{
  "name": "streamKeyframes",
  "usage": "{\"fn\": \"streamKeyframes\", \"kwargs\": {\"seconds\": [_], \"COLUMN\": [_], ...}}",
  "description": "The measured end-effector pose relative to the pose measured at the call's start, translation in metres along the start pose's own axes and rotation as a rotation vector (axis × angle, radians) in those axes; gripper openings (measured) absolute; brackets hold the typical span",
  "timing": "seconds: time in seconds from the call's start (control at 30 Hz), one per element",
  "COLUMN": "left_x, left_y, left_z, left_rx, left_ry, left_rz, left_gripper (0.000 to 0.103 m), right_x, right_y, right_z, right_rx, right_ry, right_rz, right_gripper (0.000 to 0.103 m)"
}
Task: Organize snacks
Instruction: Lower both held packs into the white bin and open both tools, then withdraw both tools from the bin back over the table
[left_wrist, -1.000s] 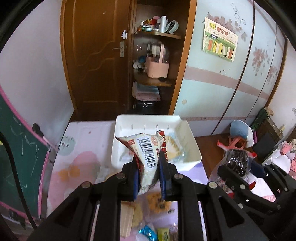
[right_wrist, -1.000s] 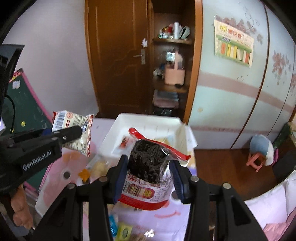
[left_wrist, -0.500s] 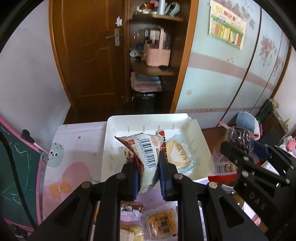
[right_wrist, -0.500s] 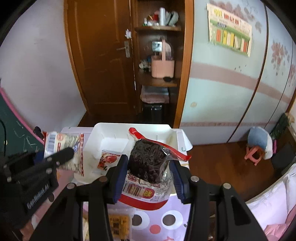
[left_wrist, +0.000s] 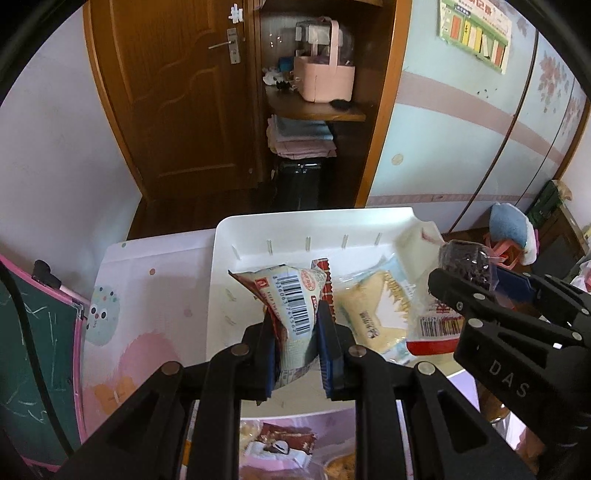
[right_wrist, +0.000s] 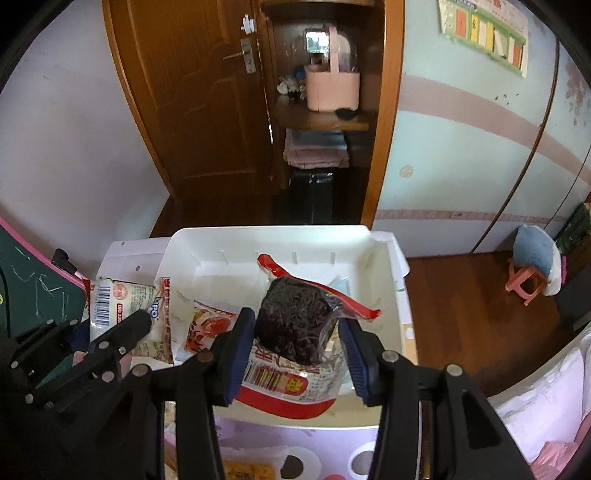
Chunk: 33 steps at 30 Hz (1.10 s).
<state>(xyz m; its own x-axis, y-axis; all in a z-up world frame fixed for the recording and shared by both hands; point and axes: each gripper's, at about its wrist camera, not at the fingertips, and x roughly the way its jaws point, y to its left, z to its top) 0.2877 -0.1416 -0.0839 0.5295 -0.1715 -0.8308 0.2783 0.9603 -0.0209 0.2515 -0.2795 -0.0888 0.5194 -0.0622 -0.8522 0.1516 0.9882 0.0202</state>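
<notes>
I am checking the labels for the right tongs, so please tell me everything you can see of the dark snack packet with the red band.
The clear plastic packet with a dark noodle-like block and red band stands nearly upright between the right tongs, above the white plastic tray. Its crumpled red top seal points up and left; a barcode sits above the red bottom band. The tongs are opening: the left pad looks in contact, while a small gap shows at the right pad.

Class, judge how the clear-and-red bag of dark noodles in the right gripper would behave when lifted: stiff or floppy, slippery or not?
The noodle bag probably flops: its red top edge crumples. The glossy film looks slippery. The dark block inside seems brittle, so squeezing might crack it.
</notes>
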Motion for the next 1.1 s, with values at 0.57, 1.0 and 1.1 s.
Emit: {"fn": "streamKeyframes", "kwargs": {"seconds": [0.57, 1.0, 1.1], "left_x": [-0.012, -0.039, -0.047], "left_y": [0.014, 0.012, 0.012], "left_z": [0.002, -0.006, -0.01], "left_rx": [0.047, 0.051, 0.051], "left_ry": [-0.057, -0.072, -0.074], "left_rz": [0.077, 0.062, 0.057], "left_gripper": [0.089, 0.089, 0.09], "right_x": [0.001, -0.031, -0.039], "right_y": [-0.003, 0.0, 0.001], "right_z": [0.002, -0.004, -0.007], "right_rx": [0.075, 0.061, 0.057], "right_ry": [0.005, -0.041, -0.048], "right_rz": [-0.008, -0.004, -0.006], "right_gripper": [0.059, 0.06, 0.061]}}
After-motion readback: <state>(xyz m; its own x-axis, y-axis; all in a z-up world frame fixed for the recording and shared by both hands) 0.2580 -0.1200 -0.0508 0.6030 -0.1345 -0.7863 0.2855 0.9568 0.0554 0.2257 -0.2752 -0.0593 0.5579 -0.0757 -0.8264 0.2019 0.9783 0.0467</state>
